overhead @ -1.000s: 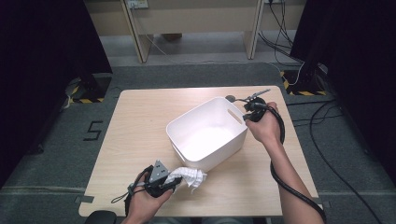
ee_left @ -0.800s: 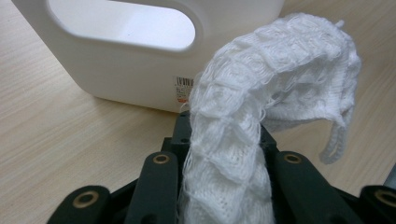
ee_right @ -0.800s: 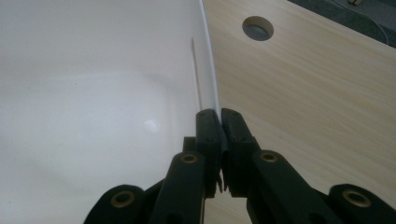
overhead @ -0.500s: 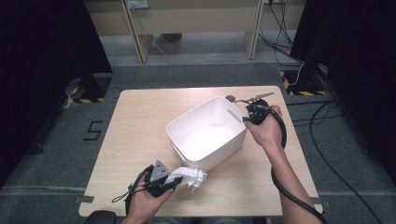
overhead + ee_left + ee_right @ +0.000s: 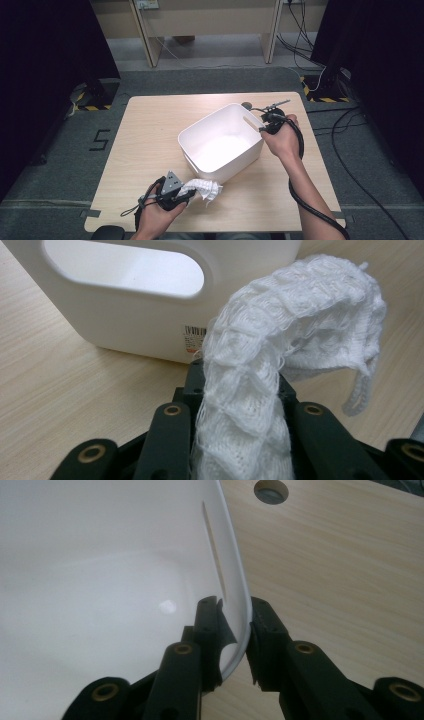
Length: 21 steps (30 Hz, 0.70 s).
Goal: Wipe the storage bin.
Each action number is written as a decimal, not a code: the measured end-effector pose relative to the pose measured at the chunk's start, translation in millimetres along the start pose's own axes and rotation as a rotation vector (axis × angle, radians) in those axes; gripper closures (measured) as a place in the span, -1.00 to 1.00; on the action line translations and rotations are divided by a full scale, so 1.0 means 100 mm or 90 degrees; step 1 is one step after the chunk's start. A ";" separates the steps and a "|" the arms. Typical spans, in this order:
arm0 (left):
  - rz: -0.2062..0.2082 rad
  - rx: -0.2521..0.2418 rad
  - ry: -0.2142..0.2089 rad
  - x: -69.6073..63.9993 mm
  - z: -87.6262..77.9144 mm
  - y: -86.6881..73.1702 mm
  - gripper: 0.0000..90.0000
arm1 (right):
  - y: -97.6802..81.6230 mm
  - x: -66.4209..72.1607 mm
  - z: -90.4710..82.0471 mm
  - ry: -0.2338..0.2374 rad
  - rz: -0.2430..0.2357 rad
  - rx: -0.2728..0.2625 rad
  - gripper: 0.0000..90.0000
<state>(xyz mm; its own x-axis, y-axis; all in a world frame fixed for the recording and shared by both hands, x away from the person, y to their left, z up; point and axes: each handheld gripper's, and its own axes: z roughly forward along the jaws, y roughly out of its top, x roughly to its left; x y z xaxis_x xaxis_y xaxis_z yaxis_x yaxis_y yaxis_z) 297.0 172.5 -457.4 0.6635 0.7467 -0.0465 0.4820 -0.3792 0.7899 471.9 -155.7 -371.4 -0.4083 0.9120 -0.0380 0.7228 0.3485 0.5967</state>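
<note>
While our left gripper [image 5: 187, 192] clamps the knitted cloth [image 5: 280, 360], the white bin [image 5: 222, 142] sits just ahead; our right gripper [image 5: 235, 630] straddles its rim, jaws just narrowed.

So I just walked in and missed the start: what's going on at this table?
A person works with a gripper in each hand. The left gripper is shut on a white knitted cloth at the table's near edge, just in front of the white plastic bin. The right gripper straddles the bin's far wall, one jaw inside and one outside; its jaws have just been closing around the rim. The bin looks empty.
</note>
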 end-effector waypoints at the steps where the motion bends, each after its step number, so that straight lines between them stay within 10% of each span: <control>1: 0.000 0.001 -0.001 0.00 0.00 0.00 0.57 | 0.01 0.01 0.00 -0.004 -0.002 0.002 0.77; 21: 0.007 -0.001 -0.004 -0.01 -0.03 0.00 0.56 | 0.14 -0.10 0.10 0.013 -0.072 -0.001 0.87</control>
<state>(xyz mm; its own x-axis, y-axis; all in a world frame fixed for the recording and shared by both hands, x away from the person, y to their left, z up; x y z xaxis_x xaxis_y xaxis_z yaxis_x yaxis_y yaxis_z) 294.5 173.1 -456.1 0.6725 0.7390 -0.0411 0.4737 -0.3871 0.7911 492.3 -158.0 -370.8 -0.4986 0.8623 -0.0881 0.6712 0.4484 0.5903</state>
